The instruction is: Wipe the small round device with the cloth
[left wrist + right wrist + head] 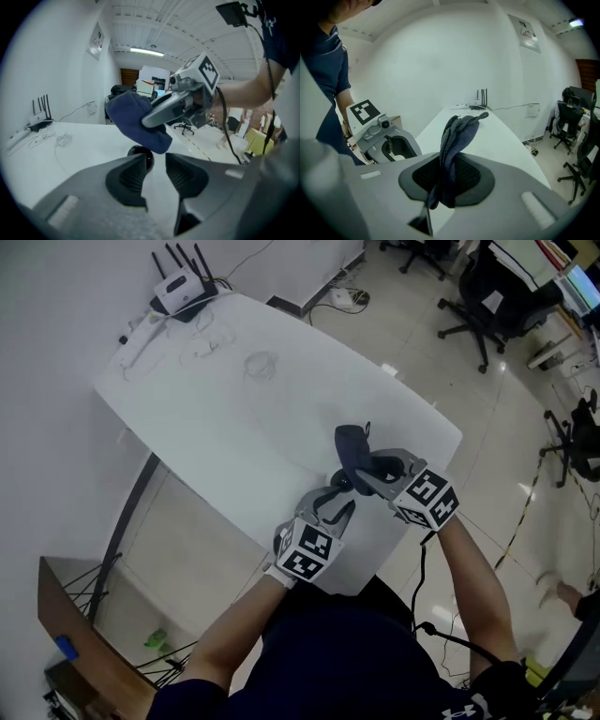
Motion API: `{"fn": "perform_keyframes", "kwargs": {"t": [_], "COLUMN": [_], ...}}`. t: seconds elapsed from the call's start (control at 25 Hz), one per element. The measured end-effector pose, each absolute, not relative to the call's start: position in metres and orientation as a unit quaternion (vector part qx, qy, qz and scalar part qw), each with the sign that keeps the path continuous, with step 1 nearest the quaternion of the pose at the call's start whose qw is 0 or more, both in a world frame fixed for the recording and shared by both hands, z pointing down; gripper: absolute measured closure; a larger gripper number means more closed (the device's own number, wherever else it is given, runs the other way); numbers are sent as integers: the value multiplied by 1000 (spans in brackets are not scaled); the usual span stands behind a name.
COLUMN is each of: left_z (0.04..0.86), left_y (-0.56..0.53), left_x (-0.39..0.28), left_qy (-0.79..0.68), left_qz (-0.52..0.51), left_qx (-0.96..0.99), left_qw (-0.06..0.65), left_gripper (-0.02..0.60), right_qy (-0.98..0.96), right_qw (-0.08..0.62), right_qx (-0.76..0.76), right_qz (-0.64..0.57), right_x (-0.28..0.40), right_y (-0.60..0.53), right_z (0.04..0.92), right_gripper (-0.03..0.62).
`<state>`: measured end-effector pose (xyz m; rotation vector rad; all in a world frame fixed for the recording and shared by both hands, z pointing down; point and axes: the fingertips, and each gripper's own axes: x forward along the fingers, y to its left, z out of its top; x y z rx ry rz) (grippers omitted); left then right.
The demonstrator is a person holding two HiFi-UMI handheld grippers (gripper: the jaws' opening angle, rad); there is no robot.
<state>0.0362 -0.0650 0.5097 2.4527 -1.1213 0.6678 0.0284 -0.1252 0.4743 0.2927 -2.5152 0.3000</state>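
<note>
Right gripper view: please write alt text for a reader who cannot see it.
The right gripper has its jaws shut on a dark blue cloth that stands up between them. Behind it lies a white table, with the left gripper at the left and a router at the far end.

The tabletop [216, 418] is plain white with rounded corners, on a dark leg [131, 512] over a pale tiled floor [394, 296]. At the far corner there's a white router [180, 292] with black antennas sticking up, and some white cords [139, 341] trail off from it along the edge. A thin wire [260, 365] lies in loose loops a bit further in. At the near end a small round device [139, 152], black, sits right on the surface.
</note>
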Motion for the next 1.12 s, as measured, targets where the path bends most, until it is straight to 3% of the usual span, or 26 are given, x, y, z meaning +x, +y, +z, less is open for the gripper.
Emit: {"fn": "perform_keyframes", "kwargs": {"t": [0.76, 1.12], "left_z": [520, 524], "left_y": [-65, -68], "left_x": [33, 32], "left_qy": [-437, -444], "left_qz": [224, 208], "left_qx": [840, 839], "left_qw": [231, 237], "left_gripper": [454, 471], "right_qy": [-932, -897], "right_qw": [315, 412], "right_qx": [-70, -134], "right_qz": [165, 86], "right_x": [-8, -17], "right_y": [-162, -157], "right_z": [537, 596], "right_gripper": [516, 516]}}
